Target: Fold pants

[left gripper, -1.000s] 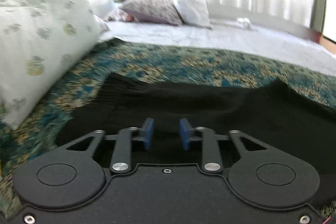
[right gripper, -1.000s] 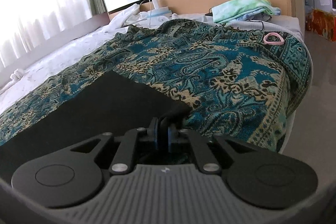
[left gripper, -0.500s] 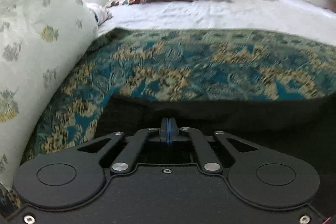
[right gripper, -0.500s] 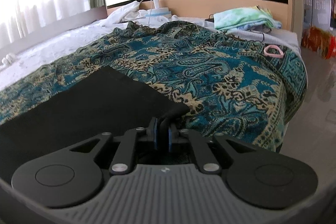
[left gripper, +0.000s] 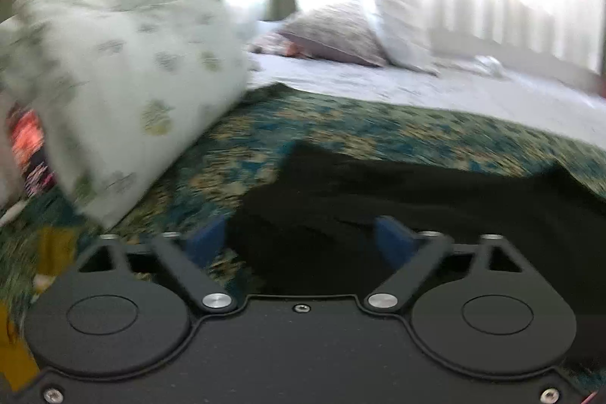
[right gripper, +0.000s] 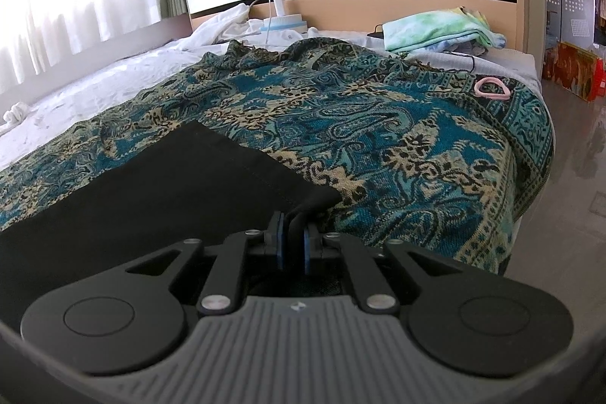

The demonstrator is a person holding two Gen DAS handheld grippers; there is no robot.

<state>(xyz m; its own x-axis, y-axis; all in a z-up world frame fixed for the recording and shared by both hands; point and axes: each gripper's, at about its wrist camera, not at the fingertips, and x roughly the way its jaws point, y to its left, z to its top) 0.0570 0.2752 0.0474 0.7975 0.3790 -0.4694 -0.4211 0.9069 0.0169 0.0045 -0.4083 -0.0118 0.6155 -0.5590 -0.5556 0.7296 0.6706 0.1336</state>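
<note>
While my right gripper (right gripper: 292, 245) stays out of this tally of motion, its blue pads (right gripper: 279, 245) are pinched on a bunched corner of the black pants (right gripper: 159, 199), cloth rising in a small hump between them.

Item, left gripper (left gripper: 301, 241): jaws opening, blue pads (left gripper: 206, 239) now spread wide, nothing pressed between them; the pants (left gripper: 416, 199) lie under and ahead of the gap, one pad over the paisley bedspread (left gripper: 341, 131), the other over black cloth.

Item, pants: flat on the teal paisley bedspread (right gripper: 378, 139), near its front edge, a straight hem running away from my right grip.

Item, surroundings: floral pillow (left gripper: 125, 74) just beside the left end of the pants; pink ring (right gripper: 491, 89) well apart, near the bedspread's far corner; folded tie-dye cloth (right gripper: 435, 29) by the headboard.

Risks, as I judge them:
- With only one corner held, a pull from the right would drag the garment askew and skew the fold.
- Left view is blurred; closing now could catch bedspread along with cloth.
- Dark fabric hides layers, so I may grab one thickness only.
- The pillow could snag a wide left sweep.
</note>
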